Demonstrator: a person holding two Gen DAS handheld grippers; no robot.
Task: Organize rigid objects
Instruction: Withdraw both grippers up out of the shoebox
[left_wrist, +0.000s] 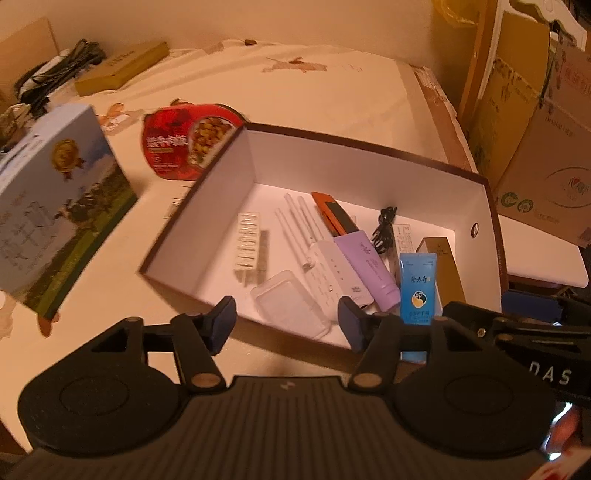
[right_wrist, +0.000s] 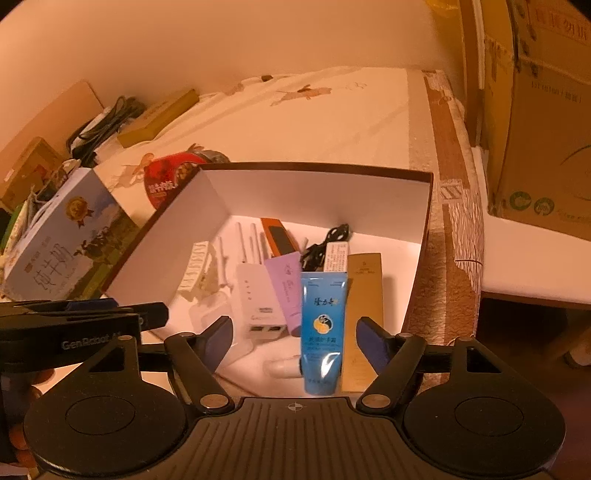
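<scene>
An open box, white inside with a brown rim, stands on the table. In it lie a clear plastic case, a white router, a purple tube, a blue tube, a gold carton, an orange and black tool and a black cable. My left gripper hangs open over the box's near edge, above the clear case. My right gripper is open above the blue tube, its pads well apart from it.
Left of the box stand a blue milk carton and a red food bowl. A flat gold box and dark cables lie at the far left. Big cardboard cartons rise beyond the table's right edge.
</scene>
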